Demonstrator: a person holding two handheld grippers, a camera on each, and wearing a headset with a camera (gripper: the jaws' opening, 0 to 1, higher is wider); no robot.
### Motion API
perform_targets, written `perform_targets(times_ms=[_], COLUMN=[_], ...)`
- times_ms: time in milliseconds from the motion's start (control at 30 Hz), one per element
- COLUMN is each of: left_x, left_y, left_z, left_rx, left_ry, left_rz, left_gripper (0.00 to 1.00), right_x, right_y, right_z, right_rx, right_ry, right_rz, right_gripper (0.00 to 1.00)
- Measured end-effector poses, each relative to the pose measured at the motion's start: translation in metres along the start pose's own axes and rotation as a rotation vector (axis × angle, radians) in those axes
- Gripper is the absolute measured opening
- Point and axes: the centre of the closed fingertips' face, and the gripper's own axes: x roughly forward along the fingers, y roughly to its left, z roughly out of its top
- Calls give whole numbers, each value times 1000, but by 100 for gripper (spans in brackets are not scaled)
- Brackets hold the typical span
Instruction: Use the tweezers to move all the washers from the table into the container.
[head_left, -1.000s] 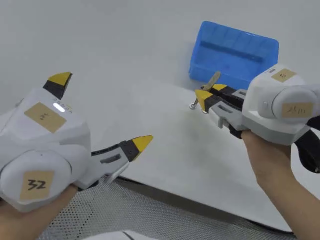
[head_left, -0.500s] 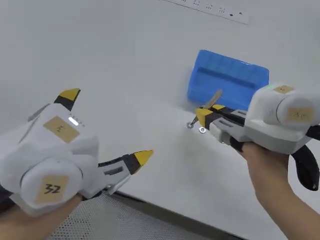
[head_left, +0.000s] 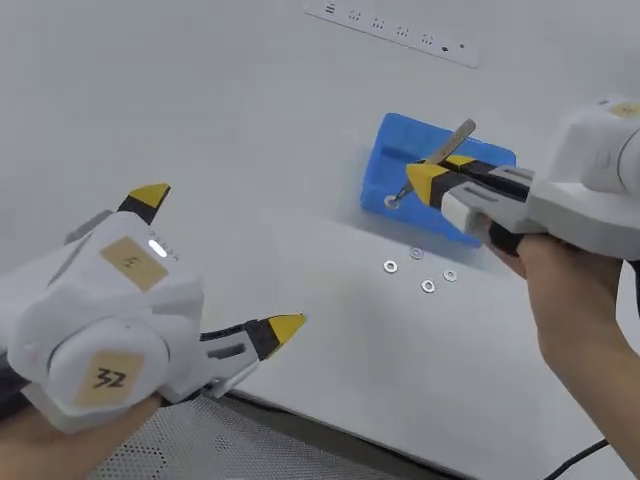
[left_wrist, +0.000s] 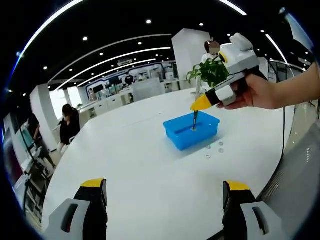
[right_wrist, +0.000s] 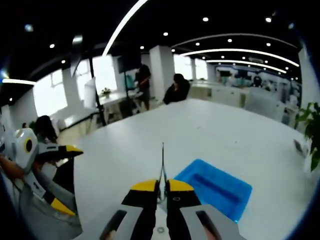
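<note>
The white surface (head_left: 250, 150) ran wide and mostly bare across the head view. A power strip (head_left: 400, 35) lay at the top of the frame and perforated metal mesh (head_left: 200, 450) ran along the bottom edge. In the left gripper view an open office lay behind the surface, with rows of ceiling lights, people seated at desks on the left and a potted plant (left_wrist: 212, 72) at upper right.

The blue container (head_left: 385, 150) sat right of centre; I could not tell what lay inside it. Four loose washers (head_left: 428, 287) lay on the surface just below it. My right claw (head_left: 428, 180) was clamped on the tweezers (head_left: 452, 142), whose tip held a washer (head_left: 392, 202) at the container's left side. My left claw (head_left: 217, 259) stood wide apart at lower left, gripping nothing.
</note>
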Motion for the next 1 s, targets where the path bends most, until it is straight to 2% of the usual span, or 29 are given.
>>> perform_targets(times_ms=[100, 200, 267, 400, 467, 533, 700, 733, 800, 900, 1000], left_x=[0, 0, 0, 2, 2, 3, 4, 4, 3, 3, 5], left_y=[0, -1, -4, -13, -17, -20, -24, -25, -26, -31, -37], left_z=[0, -1, -1, -4, -6, -7, -9, -11, -7, 4, 8], left_rx=[1, -5, -7, 0, 7, 18, -2, -6, -14, -36, -45], left_ry=[0, 4, 4, 27, 36, 43, 75, 95, 102, 84, 89], left_rz=[1, -9, -22, -67, -88, -98, -138, -151, -160, -186, -210], left_gripper=[99, 99, 99, 99, 99, 99, 99, 99, 99, 99, 99], right_x=[6, 13, 19, 33, 43, 51, 66, 66, 69, 73, 78], right_y=[-6, -13, -22, -35, -47, -52, -55, -55, -56, -58, -56], right_z=[4, 7, 9, 8, 3, -4, -21, -22, -26, -29, -33], right_rx=[-26, -22, -29, -17, 8, 36, 48, 47, 39, 19, 14], right_ry=[-5, -13, -22, -24, -8, 7, 36, 40, 43, 46, 50], right_rz=[-20, -29, -55, -68, -74, -75, -76, -75, -75, -79, -75], right_gripper=[2, 2, 2, 3, 3, 3, 3, 3, 3, 3, 3])
